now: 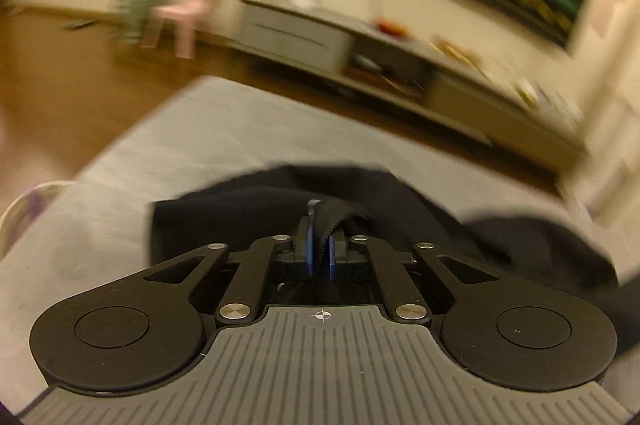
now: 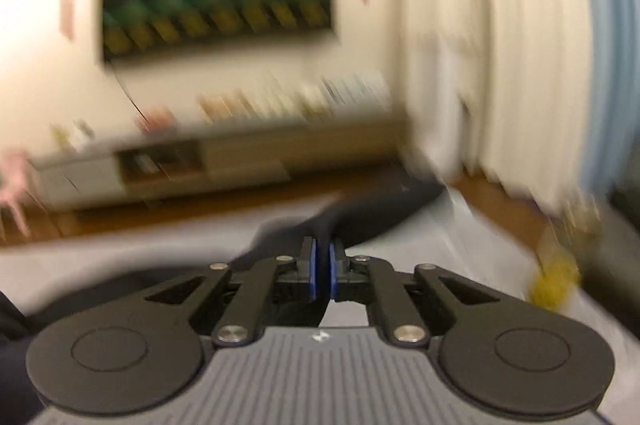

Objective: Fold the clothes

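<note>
Jacket (image 1: 248, 221), black, bunched on the grey bed (image 1: 192, 137) this side of the TV stand (image 1: 304, 33). Left tool (image 1: 320, 257) pinches its zipper edge, right tool (image 2: 322, 267) pinches another fold, probably a sleeve given the blur, so both ends can lift together.

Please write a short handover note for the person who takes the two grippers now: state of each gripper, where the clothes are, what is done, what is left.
Left gripper: shut on the black garment, at its zipper edge.
Right gripper: shut on the same dark fabric.
The garment lies partly on the grey surface, bunched, not flat.
Done: both grips taken. No finished fold is visible.
Left: spread it flat, then fold. Both views are blurred, so check the grips first.
</note>
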The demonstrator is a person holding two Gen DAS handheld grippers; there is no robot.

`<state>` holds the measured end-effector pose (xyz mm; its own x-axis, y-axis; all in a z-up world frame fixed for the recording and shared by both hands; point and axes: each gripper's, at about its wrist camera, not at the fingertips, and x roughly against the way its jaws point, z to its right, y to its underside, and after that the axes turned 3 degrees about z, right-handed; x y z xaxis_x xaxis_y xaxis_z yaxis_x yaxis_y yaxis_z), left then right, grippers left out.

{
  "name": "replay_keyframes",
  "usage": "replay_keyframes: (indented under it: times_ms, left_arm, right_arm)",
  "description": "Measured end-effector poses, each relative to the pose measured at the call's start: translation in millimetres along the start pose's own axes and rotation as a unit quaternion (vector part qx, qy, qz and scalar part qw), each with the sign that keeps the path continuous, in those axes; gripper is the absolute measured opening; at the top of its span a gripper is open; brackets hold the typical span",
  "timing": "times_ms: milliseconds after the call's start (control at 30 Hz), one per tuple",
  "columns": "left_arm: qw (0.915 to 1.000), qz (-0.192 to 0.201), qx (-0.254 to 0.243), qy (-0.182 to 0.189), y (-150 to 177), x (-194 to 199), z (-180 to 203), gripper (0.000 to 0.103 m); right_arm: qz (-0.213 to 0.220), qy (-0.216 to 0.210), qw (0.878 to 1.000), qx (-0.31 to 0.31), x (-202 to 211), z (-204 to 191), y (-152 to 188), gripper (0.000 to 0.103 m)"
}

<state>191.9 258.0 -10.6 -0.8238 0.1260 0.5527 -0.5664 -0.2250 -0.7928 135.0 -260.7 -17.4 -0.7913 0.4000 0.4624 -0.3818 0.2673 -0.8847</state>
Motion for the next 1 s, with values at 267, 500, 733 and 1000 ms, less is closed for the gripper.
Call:
replay_keyframes:
  times_ms: [267, 500, 733, 1000]
  left_arm:
    - [0.9996, -0.007, -0.025, 0.012, 28.7, 48.8, -3.8, 0.051]
    - [0.9926, -0.084, -0.088, -0.006, 72.4, 44.8, -0.8, 0.065]
    - [0.983, -0.103, -0.134, -0.071, 94.5, -2.1, 29.1, 0.0]
    - [0.9362, 0.27, -0.224, -0.018, 3.4, 166.2, 45.5, 0.0]
  right_arm:
    - [-0.032, 0.019, 0.995, -0.091, -26.6, 37.0, 16.9, 0.052]
    - [-0.048, -0.169, 0.982, 0.072, 4.9, -53.9, 46.6, 0.061]
    - [-0.079, -0.324, 0.902, 0.275, 37.9, -157.3, 100.4, 0.076]
    - [-0.106, -0.302, 0.894, 0.313, 11.6, -175.3, 97.4, 0.001]
